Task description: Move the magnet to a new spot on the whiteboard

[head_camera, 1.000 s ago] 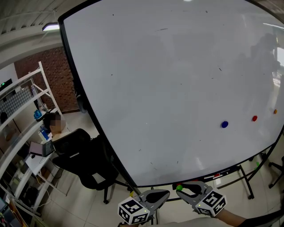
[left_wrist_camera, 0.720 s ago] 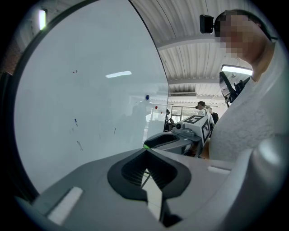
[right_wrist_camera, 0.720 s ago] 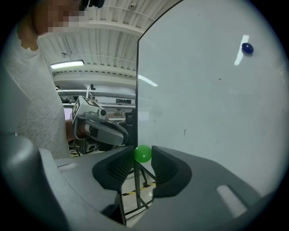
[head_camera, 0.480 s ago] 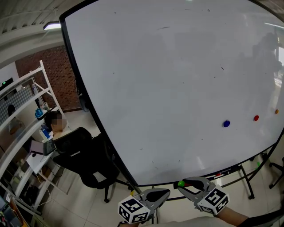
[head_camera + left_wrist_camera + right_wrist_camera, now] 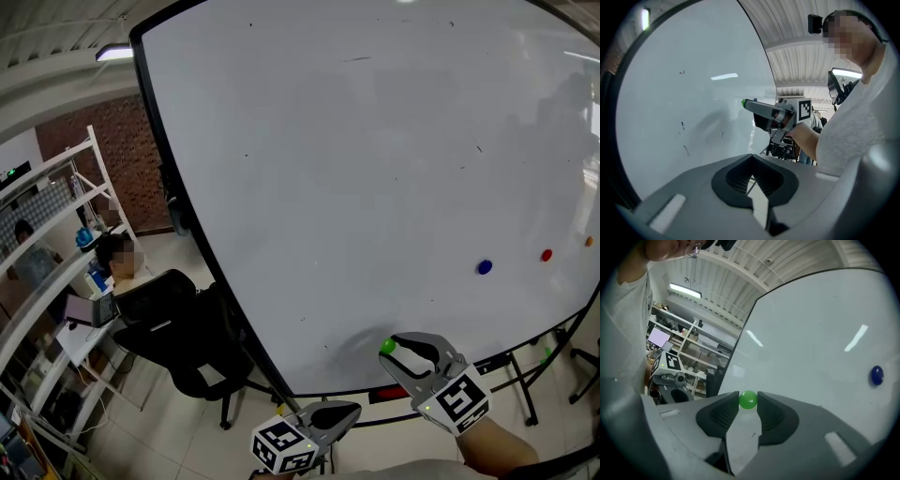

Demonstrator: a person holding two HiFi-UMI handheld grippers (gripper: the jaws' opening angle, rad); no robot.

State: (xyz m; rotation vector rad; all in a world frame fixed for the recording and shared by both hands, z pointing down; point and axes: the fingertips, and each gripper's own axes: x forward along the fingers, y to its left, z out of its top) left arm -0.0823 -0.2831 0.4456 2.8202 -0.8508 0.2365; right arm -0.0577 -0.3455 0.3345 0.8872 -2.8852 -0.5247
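A small green magnet is pinched between the tips of my right gripper, which is shut on it. It is held just in front of the lower part of the big whiteboard; I cannot tell whether it touches the board. Blue, red and orange magnets stick to the board at the right; the blue magnet also shows in the right gripper view. My left gripper hangs lower, below the board's bottom edge, shut and empty. The left gripper view shows the right gripper at the board.
A black office chair stands left of the board. White shelving lines the far left, with a person sitting beside it. The board's stand legs and marker ledge run under its lower edge.
My right gripper has risen with the green magnet from below the board's bottom edge to in front of its lower part, rolling a little. The left gripper has stayed put.
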